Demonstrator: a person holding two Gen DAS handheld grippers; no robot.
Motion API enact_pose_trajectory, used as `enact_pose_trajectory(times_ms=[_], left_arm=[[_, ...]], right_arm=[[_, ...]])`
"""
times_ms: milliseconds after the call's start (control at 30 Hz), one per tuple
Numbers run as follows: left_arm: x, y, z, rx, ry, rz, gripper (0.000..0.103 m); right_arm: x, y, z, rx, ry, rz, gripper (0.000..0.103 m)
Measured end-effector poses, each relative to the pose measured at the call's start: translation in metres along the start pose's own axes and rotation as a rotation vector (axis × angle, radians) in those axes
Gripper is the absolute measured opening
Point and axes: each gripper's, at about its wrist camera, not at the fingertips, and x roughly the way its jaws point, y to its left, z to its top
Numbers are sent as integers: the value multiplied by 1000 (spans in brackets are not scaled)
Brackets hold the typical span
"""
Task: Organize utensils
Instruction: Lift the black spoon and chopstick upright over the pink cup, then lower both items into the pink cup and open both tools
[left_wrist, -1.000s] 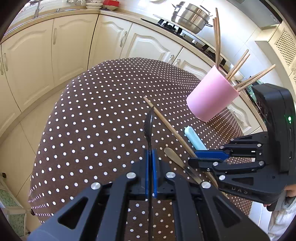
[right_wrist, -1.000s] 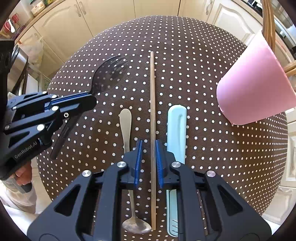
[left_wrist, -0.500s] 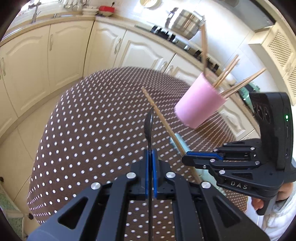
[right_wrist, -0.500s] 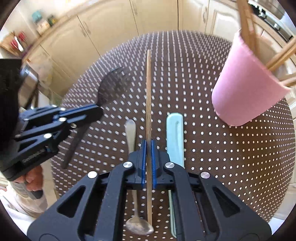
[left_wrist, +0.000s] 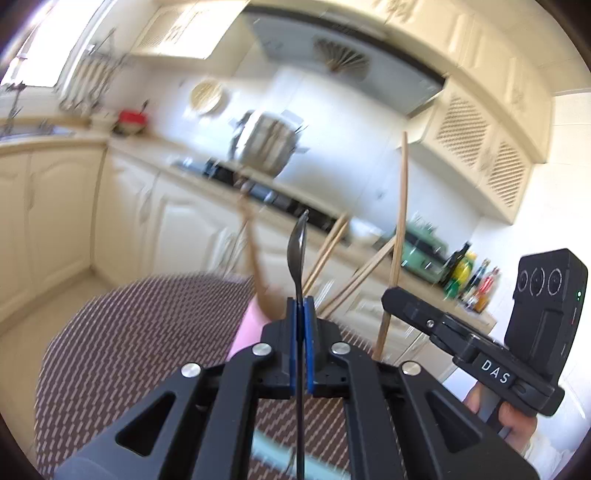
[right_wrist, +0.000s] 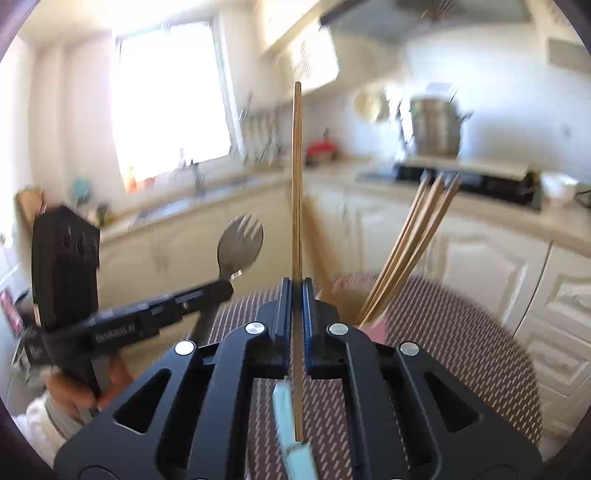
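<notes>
I have both tools loaded: my left gripper is clamped on the thin handle of a dark spork, whose tined head stands at the centre of the left wrist frame, and my right gripper is pinched tight on a single wooden chopstick that rises almost straight up the middle of the right wrist frame. The pink cup, with several chopsticks fanning out of it, peeks out just behind my left fingers, a little left of centre, on the brown dotted tablecloth; in the right view only a sliver of it shows to the right of my fingers. A pale blue utensil lies on the cloth at the lower centre of the right frame. Both views are smeared, so I can't judge how close either tip is to the cup's mouth. I'd expect the chopstick to be light, stiff and smooth, prone to pivot in the pads since I hold it low with most of its length above; a grip nearer the middle would steady it. The spork looks rigid and light too, and its narrow handle, seen edge-on between the blue pads, could twist if bumped against the sticks already in the cup
</notes>
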Motion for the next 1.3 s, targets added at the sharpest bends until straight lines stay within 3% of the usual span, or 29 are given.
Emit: enact_pose_trajectory(times_ms=[200,367,800,1300], left_arm=[[33,-27,26,67,-155,-29,4],[57,-35,30,75,-211,-36,4],[89,-9,20,32,-221,-3,4],[103,-10,9,71,-282,15,4]], right_arm=[[7,-14,20,27,-220,-53,6],[19,-18,15,27,-301,-79,6],[33,-16,10,33,-298,-78,6],[39,-20,3,47,-284,-76,6]])
